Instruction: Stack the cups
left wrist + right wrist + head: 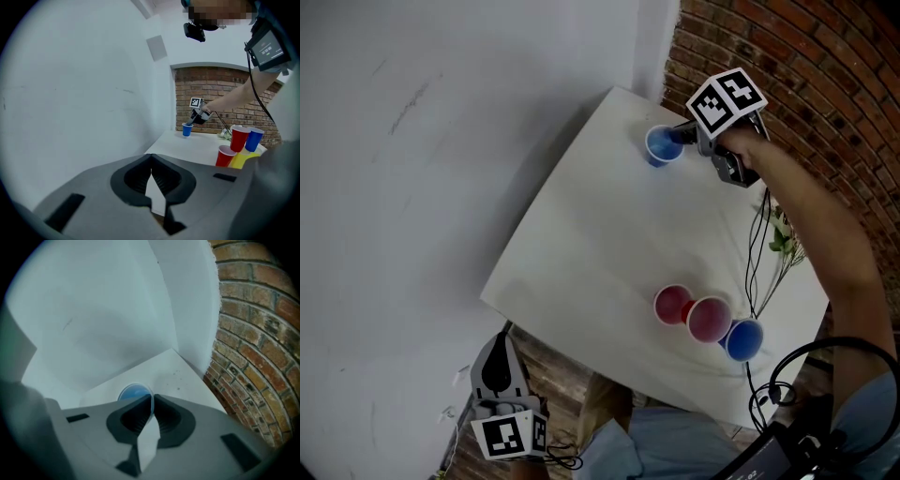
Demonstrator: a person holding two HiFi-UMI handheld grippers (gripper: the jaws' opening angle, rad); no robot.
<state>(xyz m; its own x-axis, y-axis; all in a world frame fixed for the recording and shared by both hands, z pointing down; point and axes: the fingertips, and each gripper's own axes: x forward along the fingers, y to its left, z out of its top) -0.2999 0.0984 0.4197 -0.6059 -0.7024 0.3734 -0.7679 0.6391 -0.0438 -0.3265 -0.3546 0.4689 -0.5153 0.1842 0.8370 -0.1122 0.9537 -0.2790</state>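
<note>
Blue plastic marks the cup in hand. The far blue cup (660,146) stands upright at the far corner of the white bench (609,234), close to the brick wall (825,66). Its rim is clamped by the right claw (680,137). In the right gripper view the thin wall is seen caught between the ribbed pads (133,420), with one jaw apparently over the mouth and the other outside. Well apart from it, near the opposite edge, a red cup (672,305), a second red cup (709,319) and a near blue cup (742,339) are set in a touching row. The step in hand is judged to be the pick-up of the far cup. A straight lift is called for, since a one-sided hold on so soft a rim can let the cup swing or buckle. The cup is best kept mouth-up while it is carried to the row, then centred over another cup before it is lowered. The right forearm (806,216) is stretched far across the bench, and the claw is tipped steeply down onto the rim. The left claw (499,347) is held off the bench's near-left corner, aimed only slightly downward, with its jaws together and nothing between them.
</note>
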